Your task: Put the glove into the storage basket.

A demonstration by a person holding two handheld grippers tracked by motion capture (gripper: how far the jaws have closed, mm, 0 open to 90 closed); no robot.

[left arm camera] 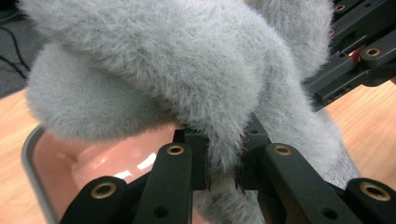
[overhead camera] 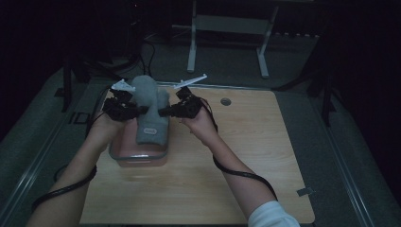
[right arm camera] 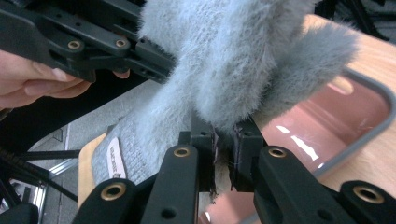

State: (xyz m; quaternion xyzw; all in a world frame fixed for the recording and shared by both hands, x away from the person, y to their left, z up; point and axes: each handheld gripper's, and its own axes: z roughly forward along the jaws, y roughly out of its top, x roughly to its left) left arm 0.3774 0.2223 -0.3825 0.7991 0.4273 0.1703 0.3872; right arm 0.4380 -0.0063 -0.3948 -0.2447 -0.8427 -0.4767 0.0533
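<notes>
A fuzzy grey mitten (overhead camera: 150, 106) with a small white label hangs over a pink container (overhead camera: 124, 150) with a grey rim at the table's left. My left gripper (overhead camera: 141, 110) is shut on the mitten's left edge, and my right gripper (overhead camera: 161, 112) is shut on its right edge. In the left gripper view the grey fur (left arm camera: 187, 70) is pinched between my left gripper's (left arm camera: 224, 163) black jaws, above the pink container (left arm camera: 84, 158). The right gripper view has the mitten (right arm camera: 224, 65) clamped in my right gripper (right arm camera: 225, 154), with the container (right arm camera: 345, 116) behind it.
The wooden table (overhead camera: 236, 151) has bare room to the right of and in front of the container. A small round hole (overhead camera: 225, 101) sits near the far edge. Grey floor and a white desk frame (overhead camera: 227, 38) lie beyond the table.
</notes>
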